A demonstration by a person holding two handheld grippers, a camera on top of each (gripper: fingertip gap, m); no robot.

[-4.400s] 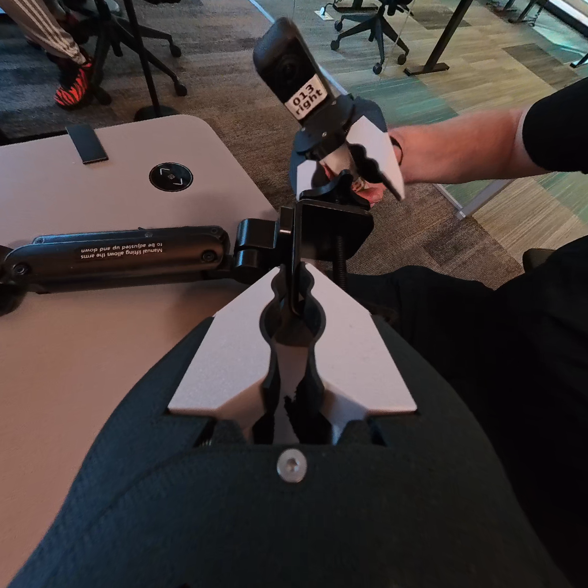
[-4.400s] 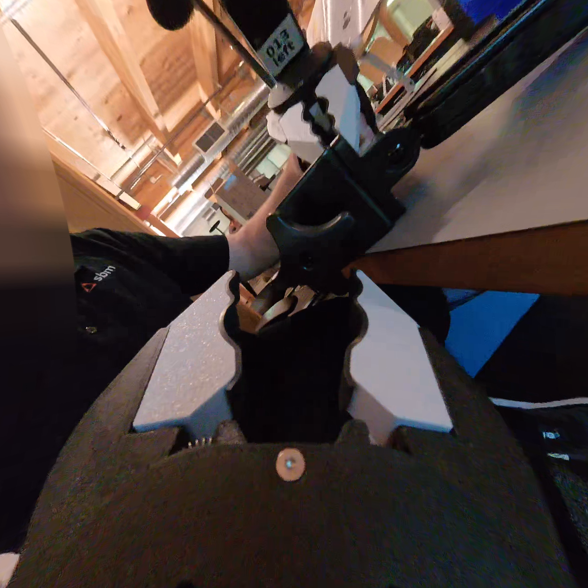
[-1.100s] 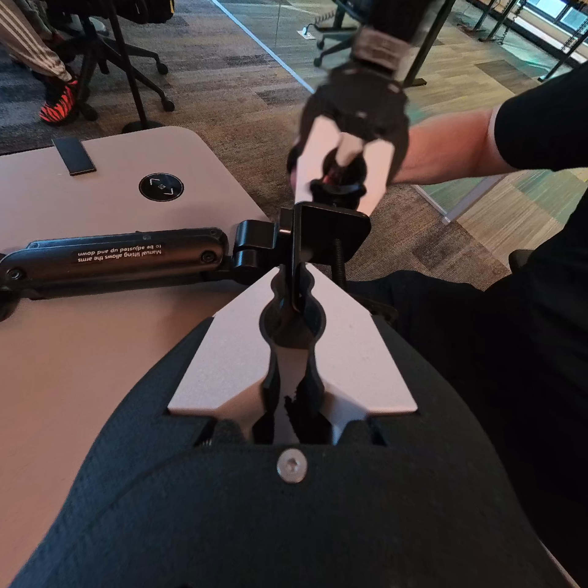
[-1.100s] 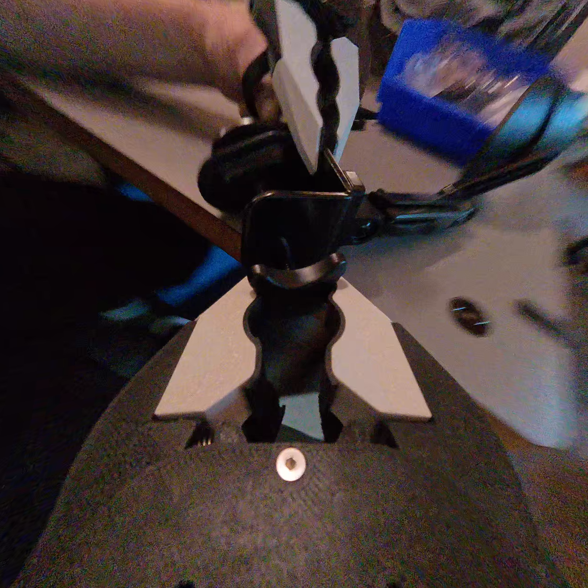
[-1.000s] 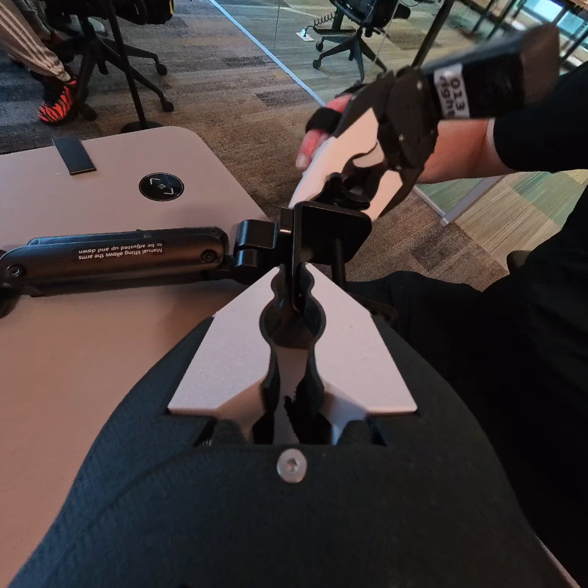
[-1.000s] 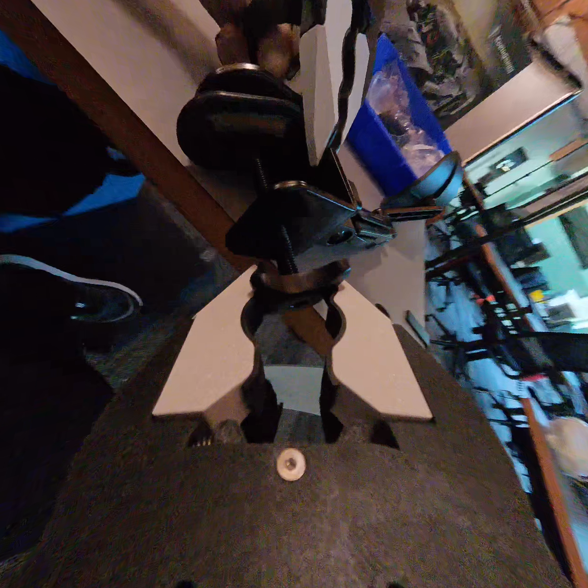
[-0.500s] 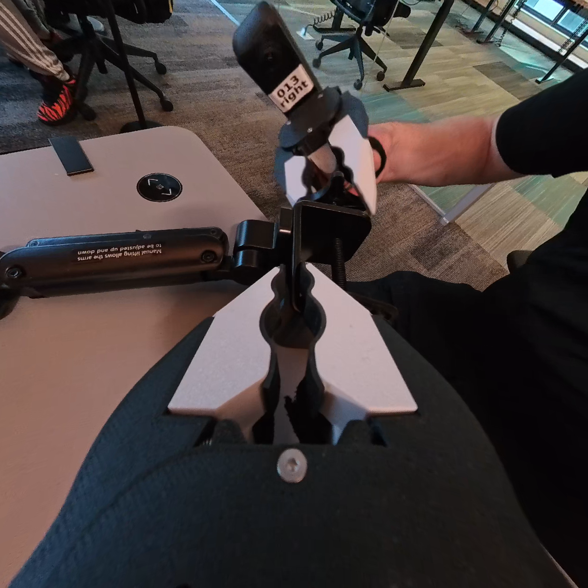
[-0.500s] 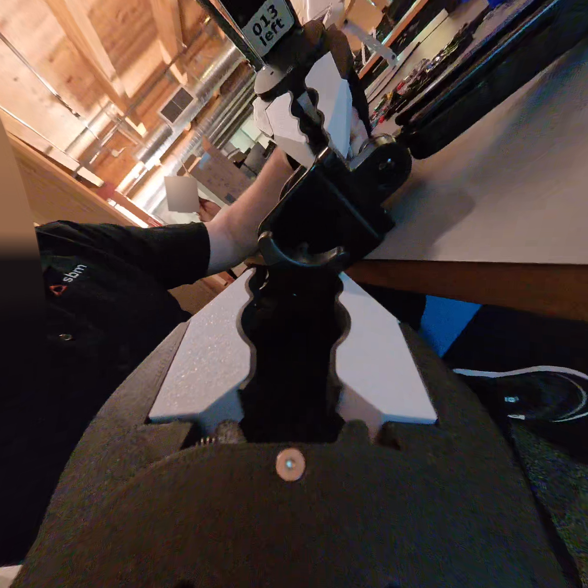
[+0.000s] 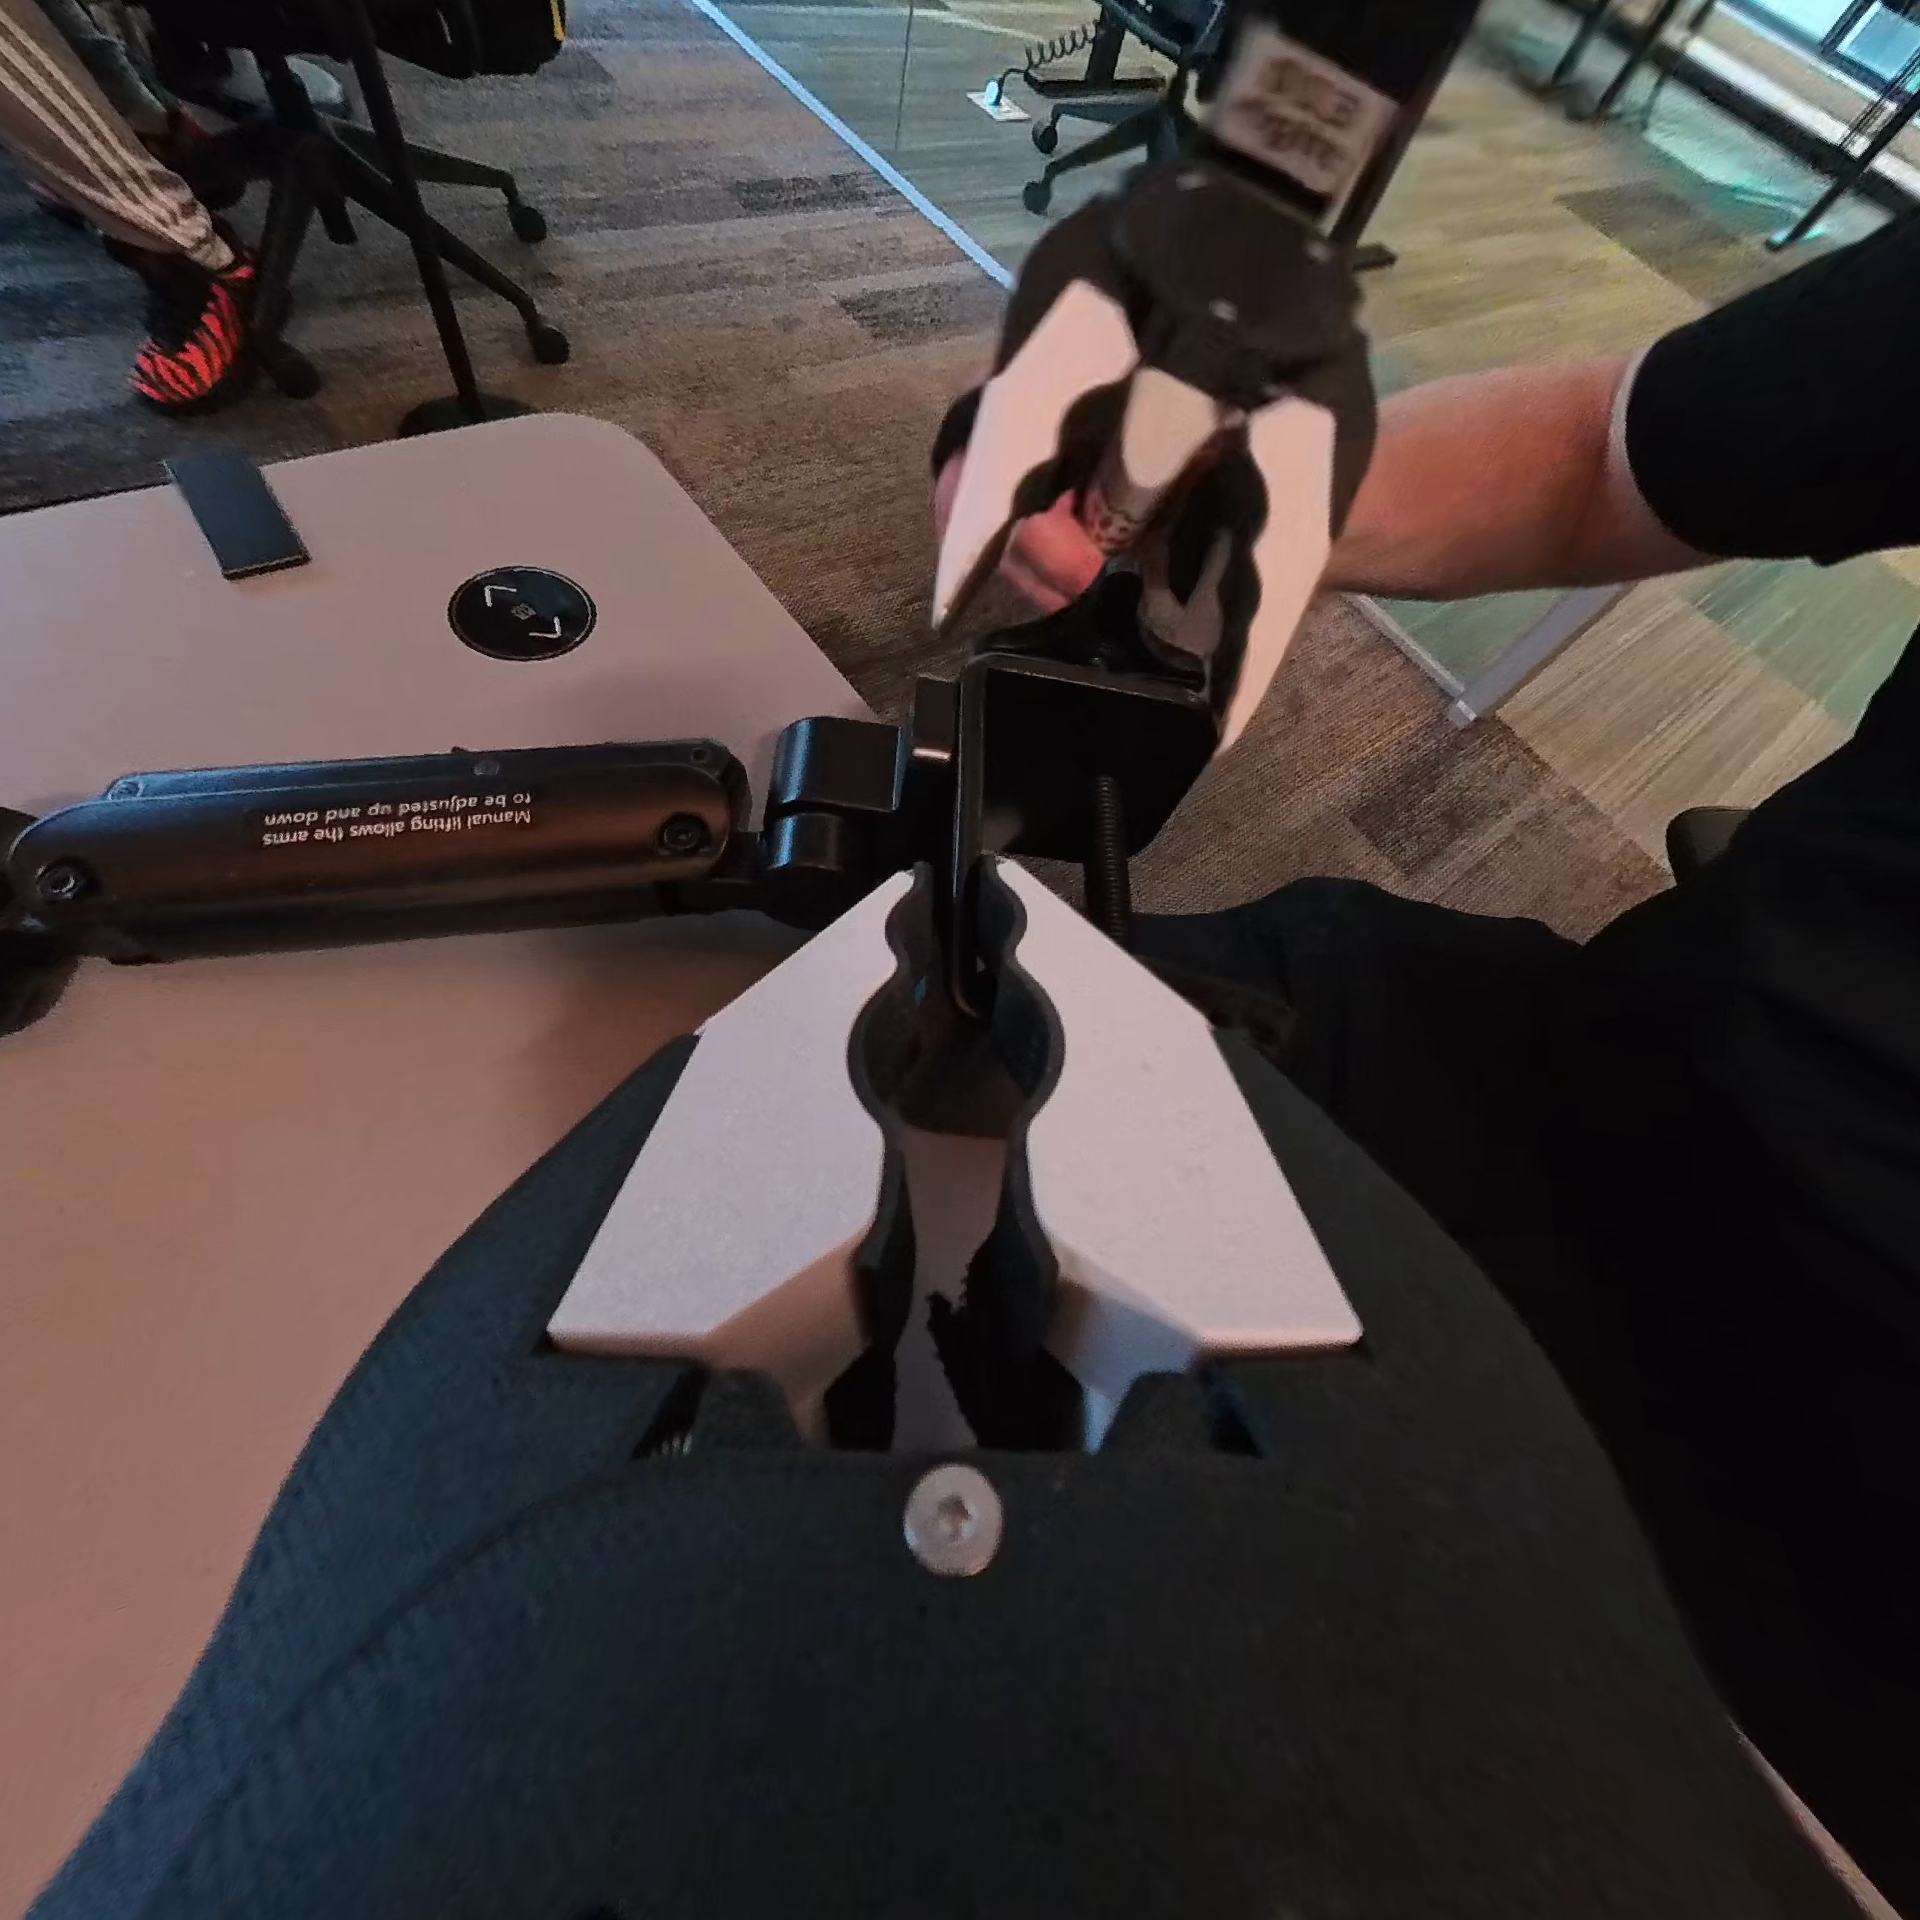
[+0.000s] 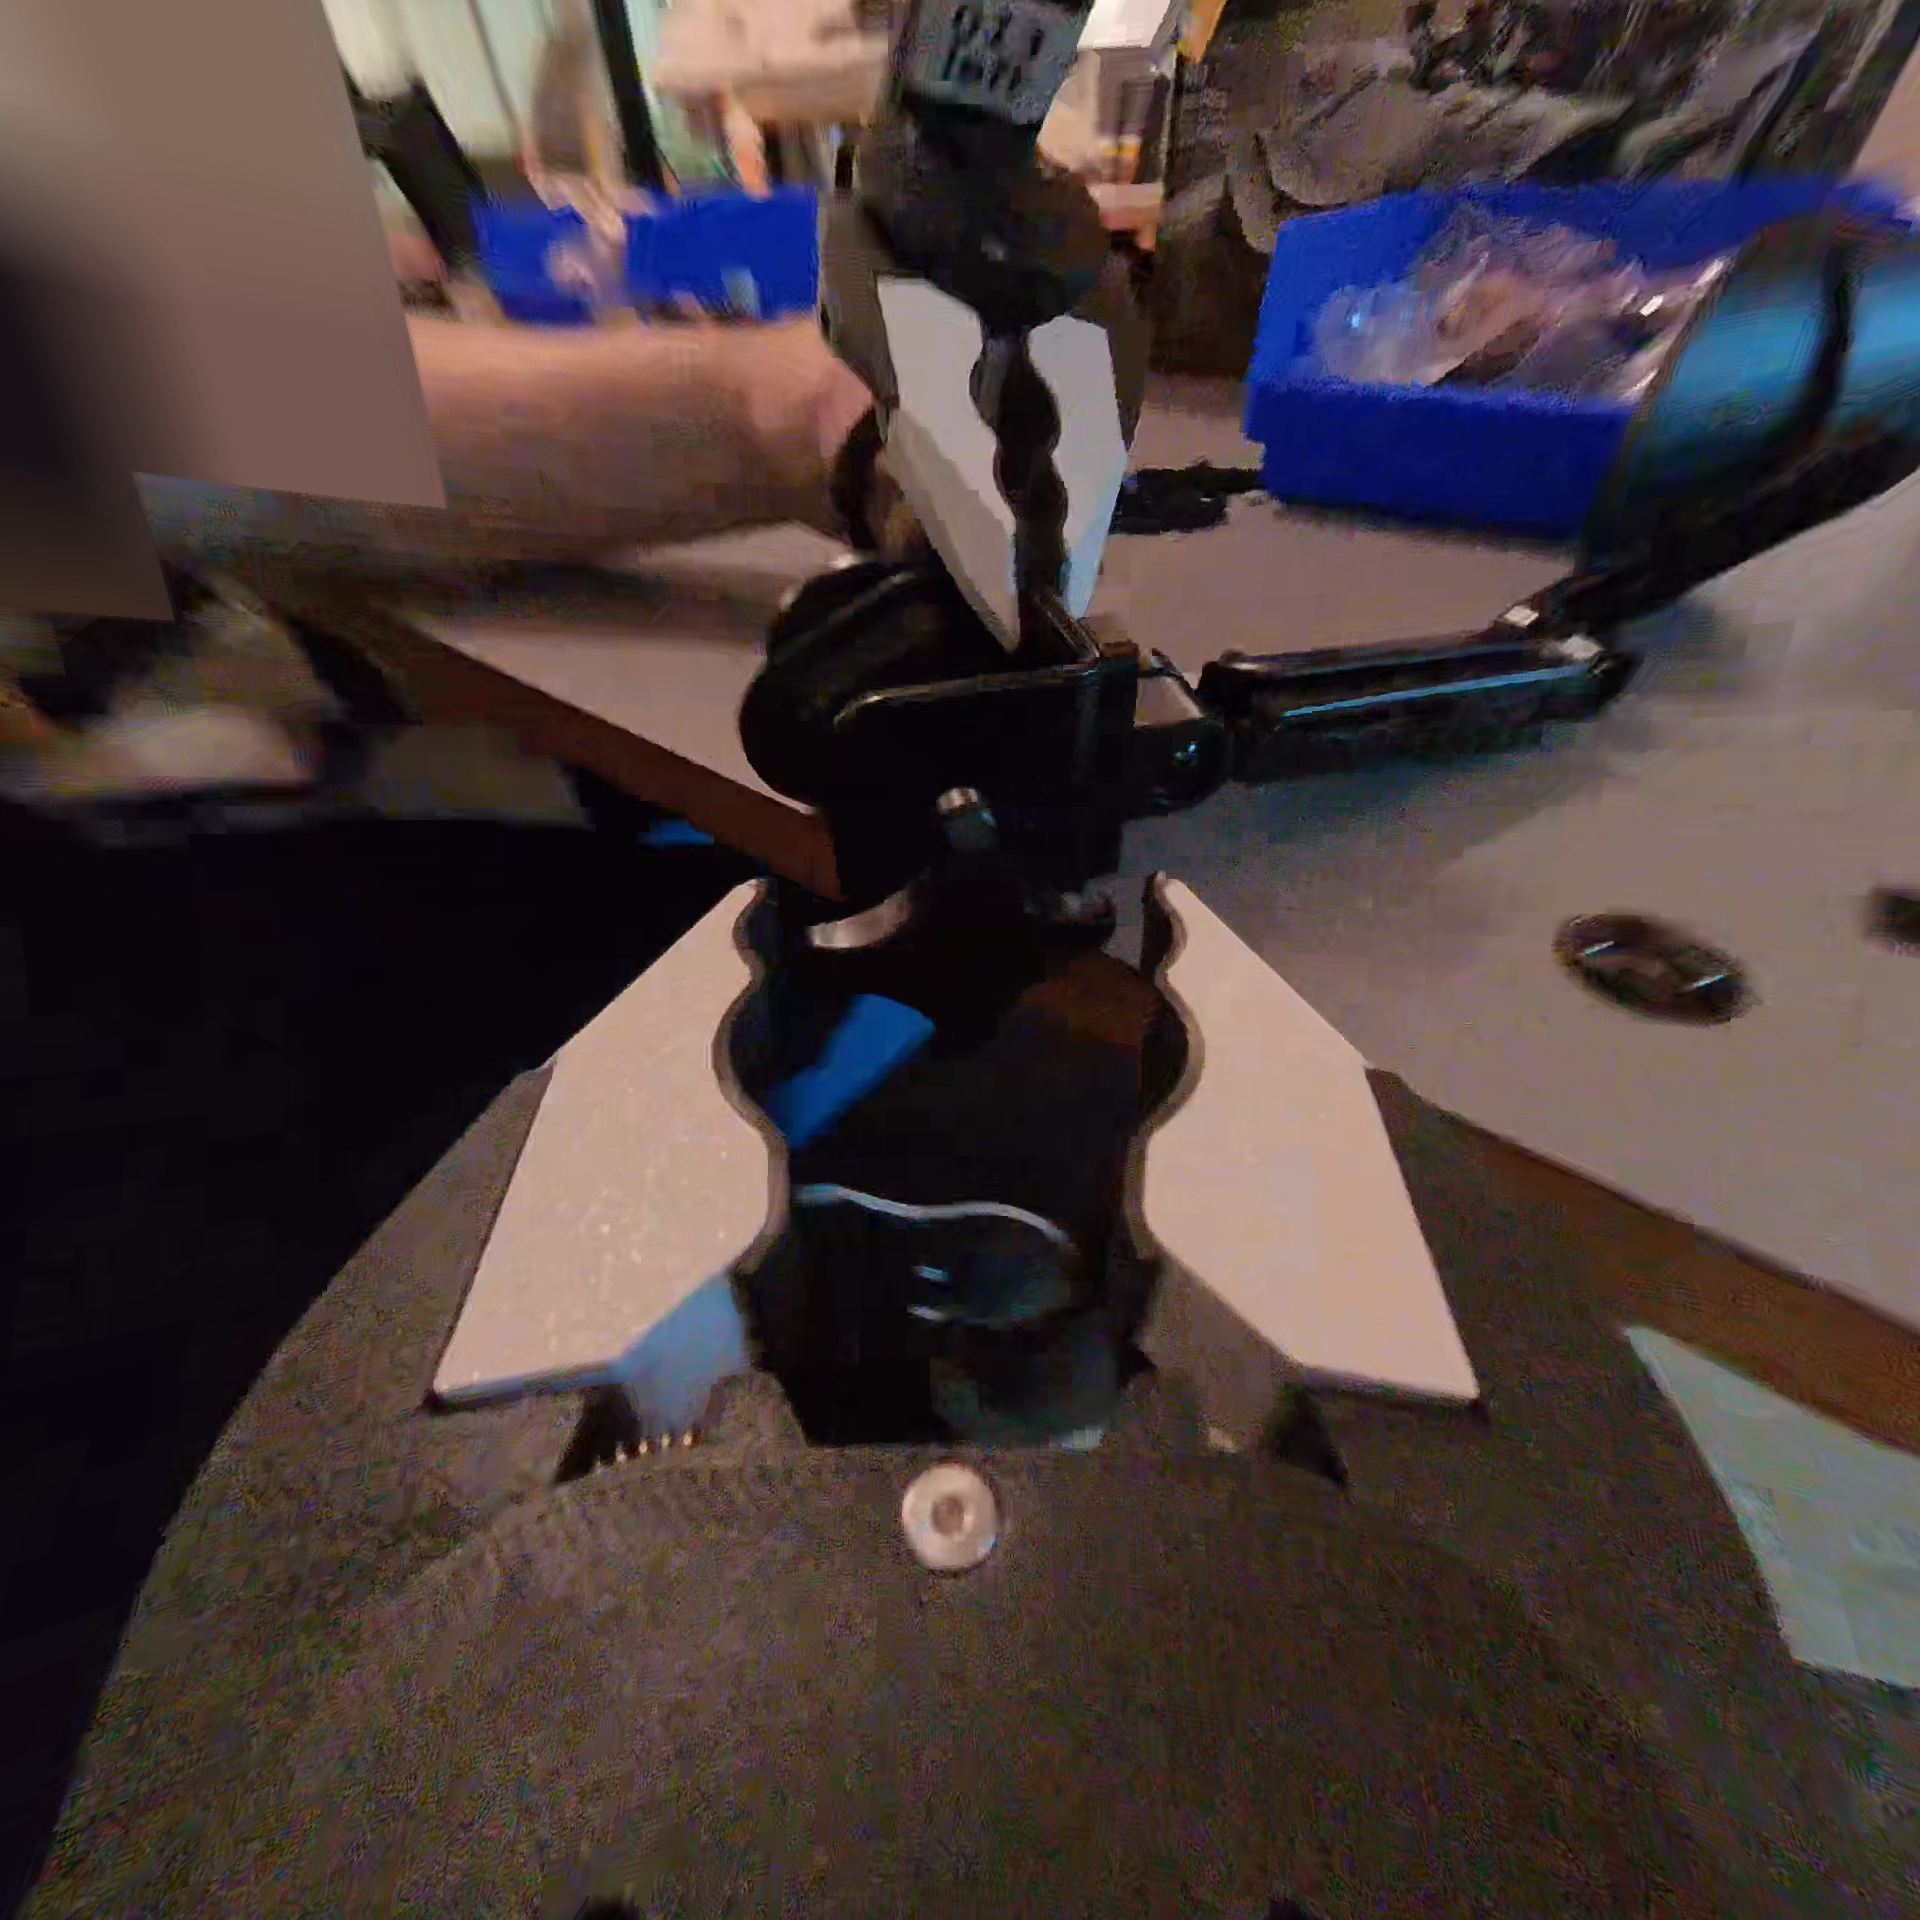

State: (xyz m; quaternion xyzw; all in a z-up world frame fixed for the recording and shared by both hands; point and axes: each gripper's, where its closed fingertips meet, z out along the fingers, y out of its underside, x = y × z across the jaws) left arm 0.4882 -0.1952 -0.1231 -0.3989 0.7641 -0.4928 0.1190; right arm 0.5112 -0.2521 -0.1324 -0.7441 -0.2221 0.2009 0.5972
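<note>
A: Left wrist view first. Left tool (image 9: pixel 961 935)?

B: Narrow, nipped onto the thin upright plate of the black clamp (image 9: pixel 1049 769) at the bench (image 9: pixel 312 1143) edge. Plate sits right between the white fingers (image 9: pixel 769 1122).

A: What's attached to the clamp?

B: Black jointed arm (image 9: pixel 384 831), lying flat on the bench and running off to the left. It carries a white-lettered sticker. Behind it there's a round black disc (image 9: pixel 522 613) set in the benchtop and a flat black strip (image 9: pixel 237 514) near the far edge.

A: Right tool?

B: Right tool (image 9: pixel 1101 644) comes down from above on the clamp's far side, blurred. Its own view shows the right tool (image 10: pixel 951 925) standing wide, the fingers (image 10: pixel 644 1132) either side of the clamp's screw knob (image 10: pixel 935 935) at the bench underside. Can't tell whether they touch the knob.

A: Clamp in that view?

B: Clamp (image 10: pixel 987 748) bites the brown bench edge (image 10: pixel 665 758), left tool (image 10: pixel 1023 603) pinched on top of it.

A: Background?

B: Blue bins (image 10: pixel 1455 416) with clear plastic bags, far side of the bench. Office chairs (image 9: pixel 416 197) on the carpet in the left view.
</note>
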